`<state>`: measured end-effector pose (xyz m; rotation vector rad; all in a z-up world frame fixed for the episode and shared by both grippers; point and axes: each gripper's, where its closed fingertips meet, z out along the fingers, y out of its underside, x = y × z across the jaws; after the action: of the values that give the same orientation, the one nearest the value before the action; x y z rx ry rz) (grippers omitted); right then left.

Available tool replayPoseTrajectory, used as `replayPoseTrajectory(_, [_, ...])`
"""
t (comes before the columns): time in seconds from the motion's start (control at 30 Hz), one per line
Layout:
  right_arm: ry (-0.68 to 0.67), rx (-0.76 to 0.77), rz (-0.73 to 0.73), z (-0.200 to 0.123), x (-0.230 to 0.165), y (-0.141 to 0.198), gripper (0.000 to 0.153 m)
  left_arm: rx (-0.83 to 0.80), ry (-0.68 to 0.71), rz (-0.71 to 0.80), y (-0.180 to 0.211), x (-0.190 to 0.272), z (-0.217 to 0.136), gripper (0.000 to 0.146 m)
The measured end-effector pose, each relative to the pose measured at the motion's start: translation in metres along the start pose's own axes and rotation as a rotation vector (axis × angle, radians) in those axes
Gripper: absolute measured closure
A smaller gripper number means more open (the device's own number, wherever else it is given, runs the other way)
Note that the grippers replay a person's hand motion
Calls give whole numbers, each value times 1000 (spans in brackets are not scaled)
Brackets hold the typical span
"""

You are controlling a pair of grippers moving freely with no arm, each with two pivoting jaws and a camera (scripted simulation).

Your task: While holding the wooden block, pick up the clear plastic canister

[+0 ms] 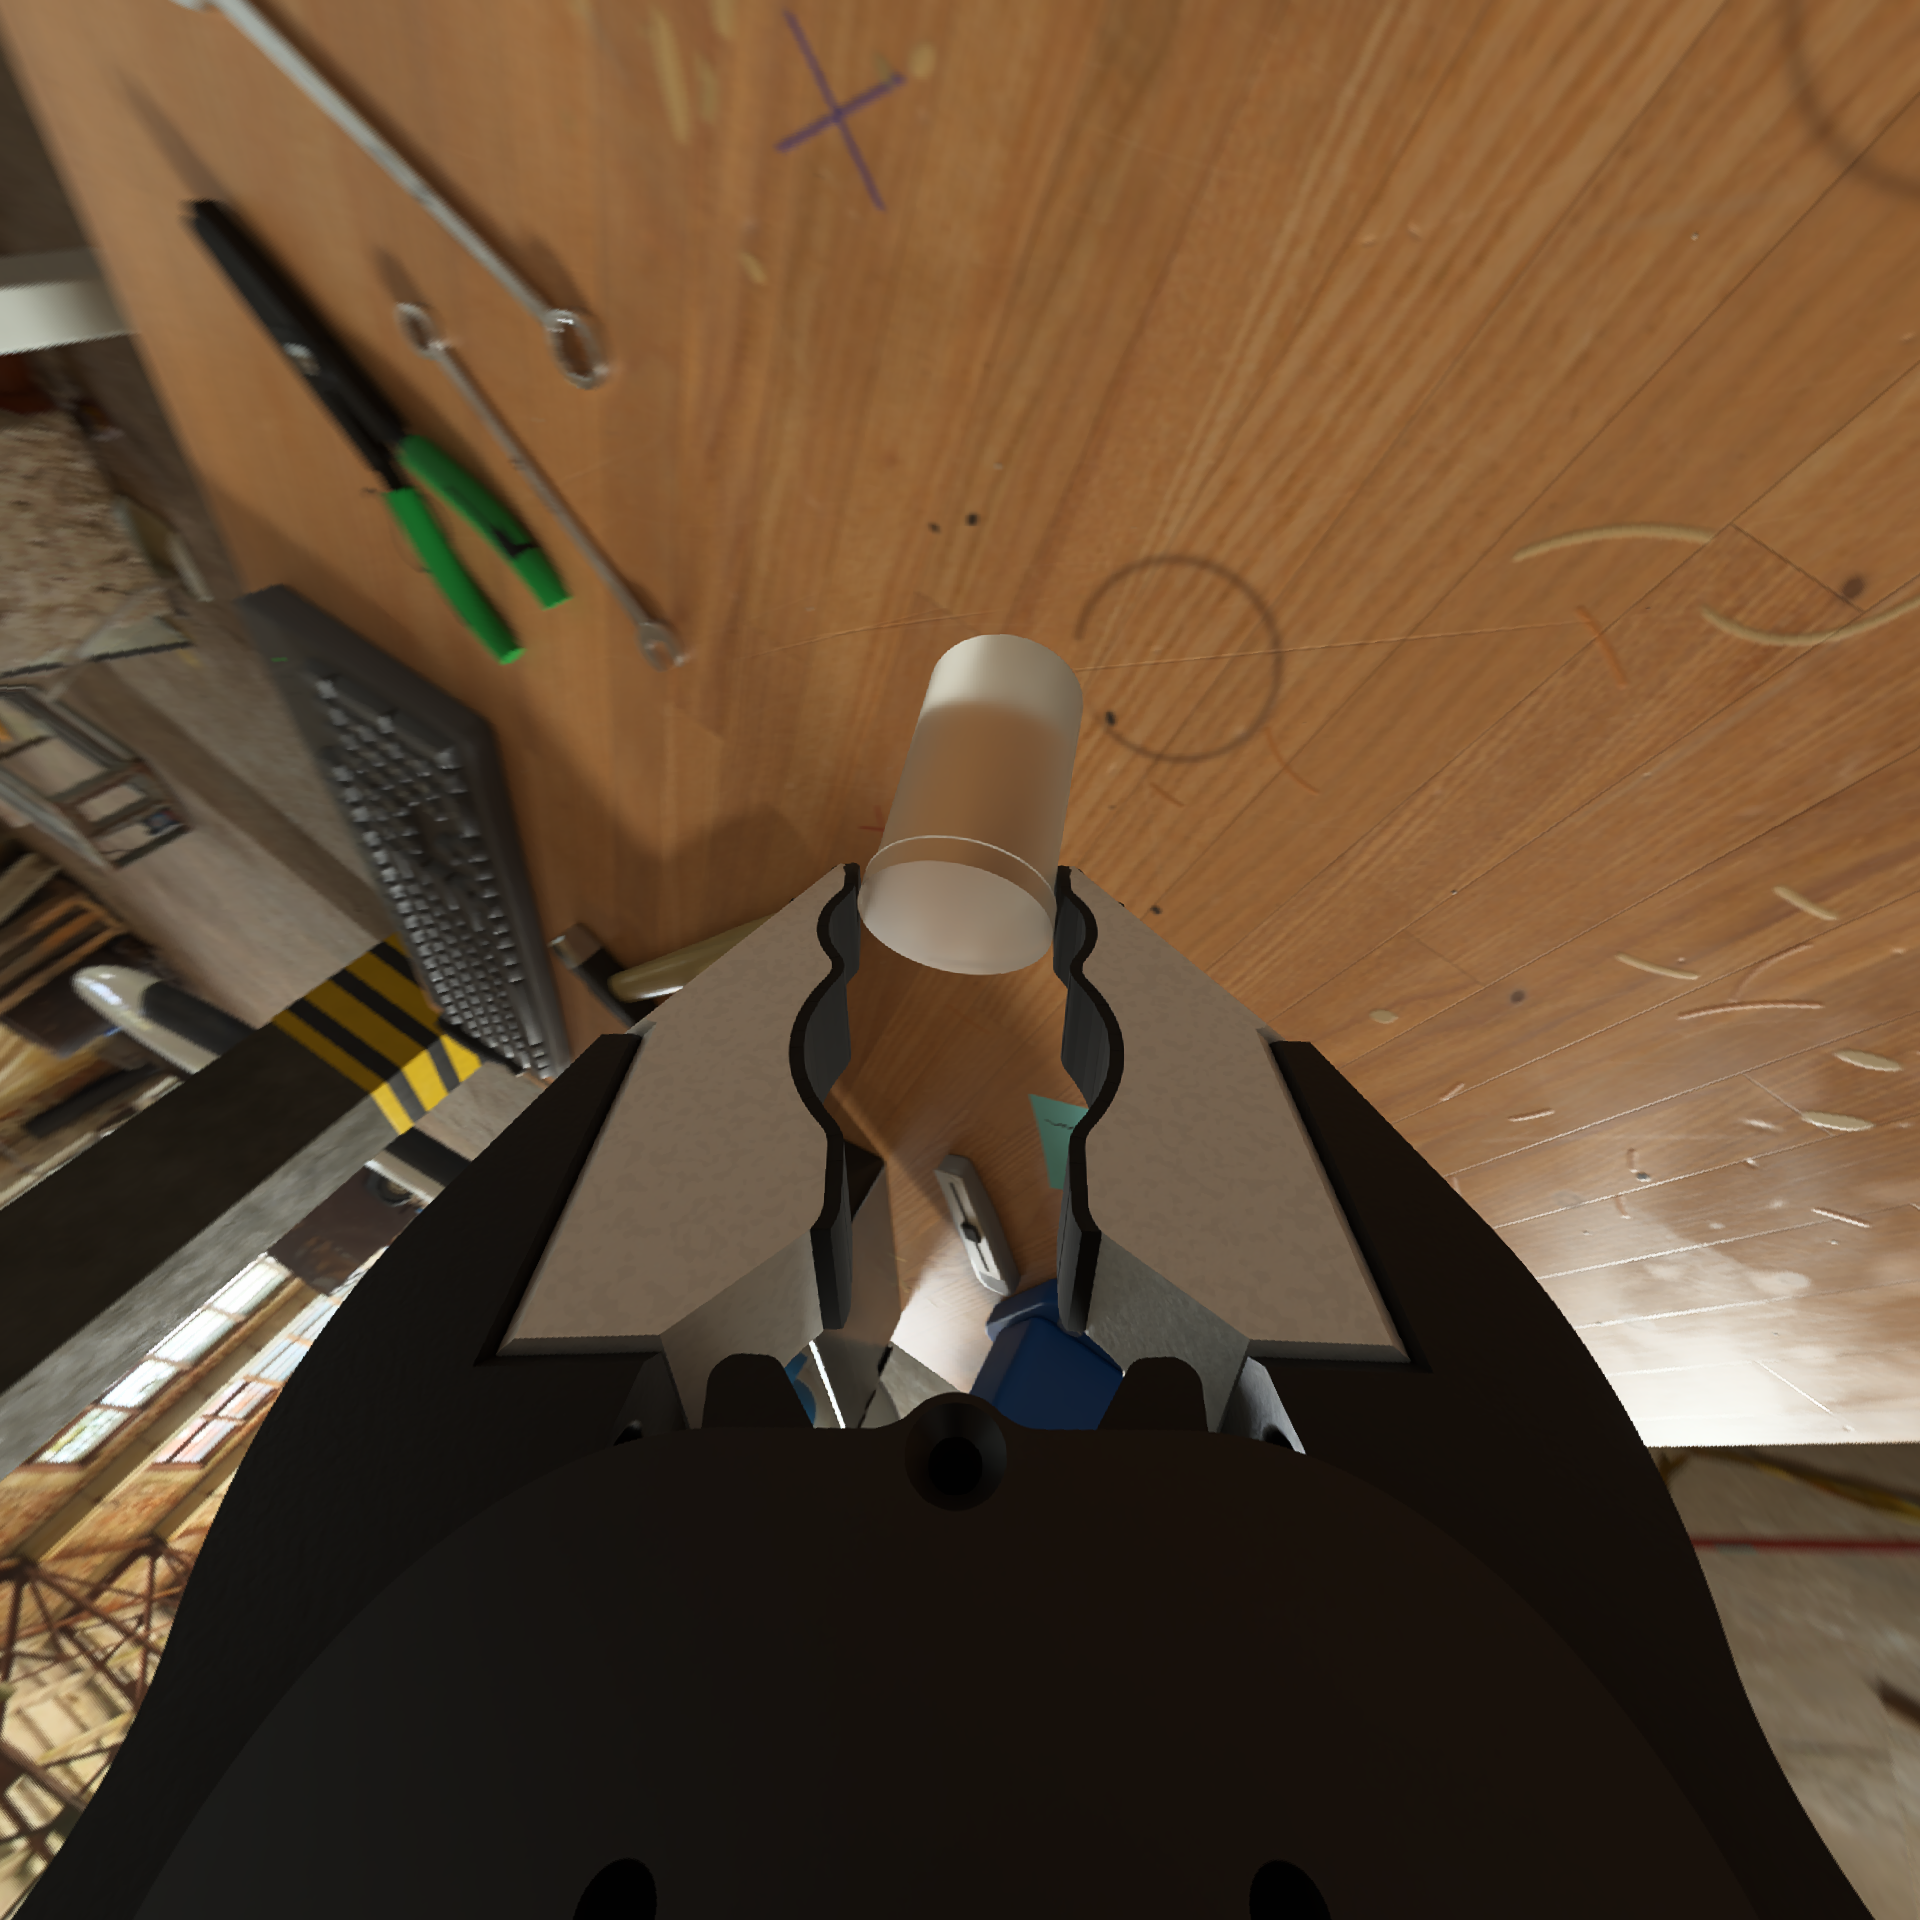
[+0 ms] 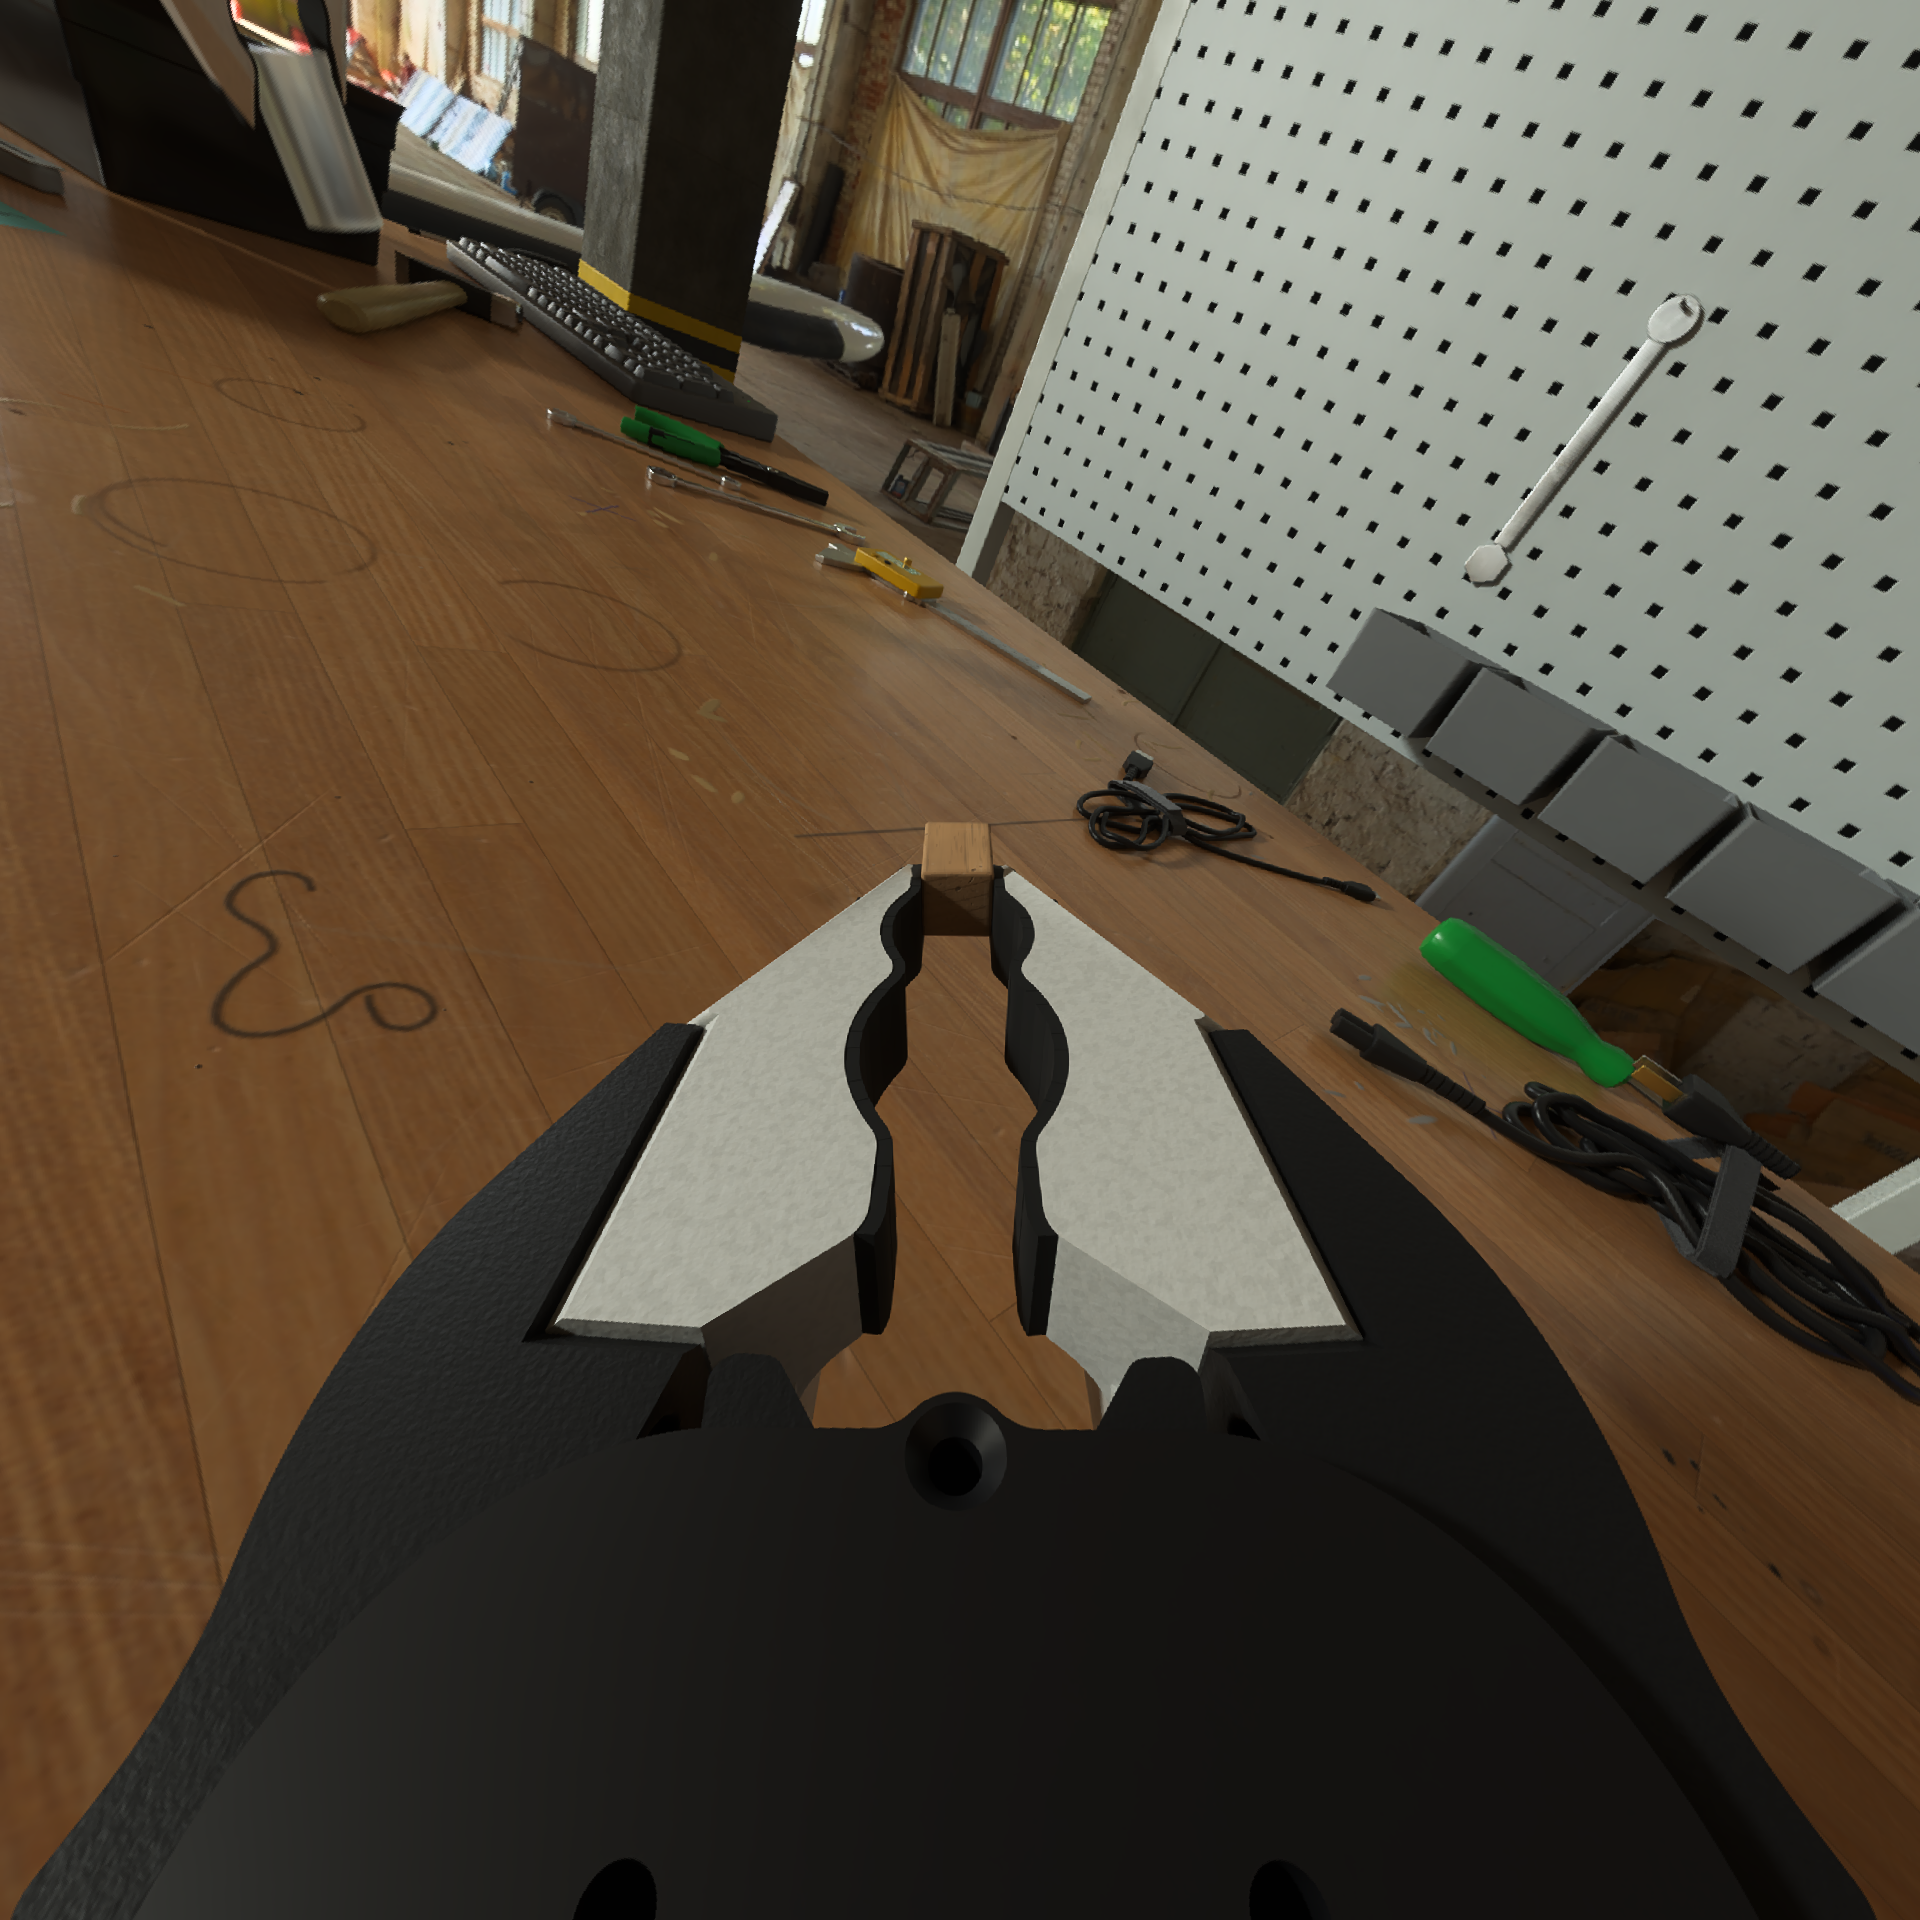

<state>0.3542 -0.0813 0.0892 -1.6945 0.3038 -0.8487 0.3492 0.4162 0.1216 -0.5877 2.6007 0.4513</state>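
A broad wooden worktop [image 2: 416, 727] fills both views, with a white pegboard [image 2: 1507, 312] at its far right edge. A keyboard [image 1: 436, 831], green-handled pliers [image 1: 457, 530] and wrenches [image 1: 468, 229] lie to the far left. The left tool [image 1: 956, 914] has its tips set either side of the clear plastic canister [image 1: 982, 810], at its near end; whether they press it cannot be told. The right tool [image 2: 958, 894] is narrowed onto the wooden block [image 2: 958, 883], gripped at its tips above the worktop. Judged step: securing the canister. Next likely calls for a firm squeeze, then a straight lift, block kept clamped.
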Motion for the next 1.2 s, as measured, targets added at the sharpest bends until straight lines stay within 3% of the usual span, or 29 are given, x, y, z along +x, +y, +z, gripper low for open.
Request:
replayPoseTrajectory(0.23, [-3, 0, -7, 1, -1, 0, 141, 110, -189, -42, 1, -38, -73, 109])
replayPoseTrajectory(0.4, [6, 0, -13, 1, 0, -1, 141, 198, -265, -16, -20, -52, -129, 109])
replayPoseTrajectory(0.57, [12, 4, 16, 0, 4, -1, 141, 362, -292, 73, -73, -45, -184, 109])
replayPoseTrajectory(0.73, [55, 24, 40, -3, 13, -3, 141, 583, -191, 256, -155, 9, -220, 109])
replayPoseTrajectory(0.9, [140, 89, 92, -13, 31, -10, 141, 769, 57, 438, -230, 96, -220, 109])
replayPoseTrajectory(1.2, [217, 206, 59, -30, 40, -27, 141, 787, 268, 565, -295, 181, -159, 109])
